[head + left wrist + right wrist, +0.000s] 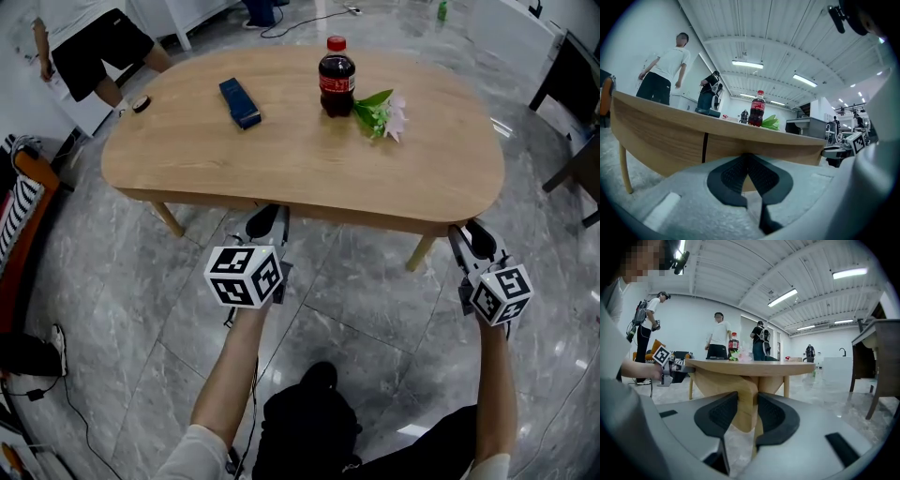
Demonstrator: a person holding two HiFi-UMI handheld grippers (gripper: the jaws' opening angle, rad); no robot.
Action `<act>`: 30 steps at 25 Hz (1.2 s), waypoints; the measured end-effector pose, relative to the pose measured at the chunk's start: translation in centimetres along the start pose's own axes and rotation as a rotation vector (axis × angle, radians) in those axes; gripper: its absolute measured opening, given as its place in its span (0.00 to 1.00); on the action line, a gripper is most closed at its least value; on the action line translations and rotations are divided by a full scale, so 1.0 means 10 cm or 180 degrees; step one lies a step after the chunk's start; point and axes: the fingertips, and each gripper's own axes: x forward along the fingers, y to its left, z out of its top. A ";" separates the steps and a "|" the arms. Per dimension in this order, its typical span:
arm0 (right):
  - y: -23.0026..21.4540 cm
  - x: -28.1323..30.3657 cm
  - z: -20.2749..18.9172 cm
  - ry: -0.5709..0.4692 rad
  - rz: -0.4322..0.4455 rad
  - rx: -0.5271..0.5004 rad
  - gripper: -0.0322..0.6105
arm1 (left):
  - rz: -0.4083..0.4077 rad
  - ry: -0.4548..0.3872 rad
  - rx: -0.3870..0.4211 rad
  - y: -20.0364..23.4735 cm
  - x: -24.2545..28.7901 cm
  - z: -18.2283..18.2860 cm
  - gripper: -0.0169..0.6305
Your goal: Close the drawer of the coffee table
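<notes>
**Clerk:** Entry one, the coffee table (300, 159)?

**Checker:** A bean-shaped wooden surface on pale legs. Its long axis is running 9 to 3 o'clock in the head view.

**Clerk:** Entry two, the drawer (787, 149)?

**Checker:** It is sitting under the near long rim, on the 6 o'clock side. Its wooden front is stretching lengthwise along that rim, 9 to 3, and facing 6 o'clock toward the person. A dark vertical seam (704, 147) is marking one end. From above, the top is hiding it.

**Clerk:** Tools?

**Checker:** The left gripper (747, 155) is pointing at the drawer front with its jaws lying together, tips meeting. I cannot tell whether it is touching. The right gripper (747, 398) is waiting at the 4 o'clock end with its jaws standing apart. A rounded wooden corner under the top is showing through the gap, and the pads are clamping nothing.

**Clerk:** Goods on the surface?

**Checker:**
- A cola bottle (337, 80) is standing upright at 12 o'clock.
- Some flowers (384, 112) are lying just beside it at 2.
- A blue box (240, 101) is lying at 10, pointing 11 to 5.
- A small dark ring (141, 103) is resting at the 9 o'clock rim.

**Clerk:** Room?

**Checker:**
- A grey marble floor (356, 309) is spreading all round.
- A person (89, 42) is standing at 10 o'clock.
- A striped seat (19, 216) is sitting at 8.
- A dark chair (572, 89) is standing at 2.
- Strip lights (747, 64) are glowing overhead.
</notes>
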 end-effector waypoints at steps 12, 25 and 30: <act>-0.03 -0.06 -0.01 -0.0034 -0.0167 0.0066 0.27 | -0.0086 0.0123 0.0117 -0.07 0.02 -0.02 0.04; 0.04 -0.36 -0.03 0.0511 -0.0340 0.0676 0.08 | -0.0069 0.1008 -0.0118 -0.43 -0.44 -0.27 0.04; 0.27 -0.74 -0.04 0.0810 -0.0345 0.0817 0.08 | -0.0204 0.1184 -0.0061 -0.68 -0.75 0.06 0.04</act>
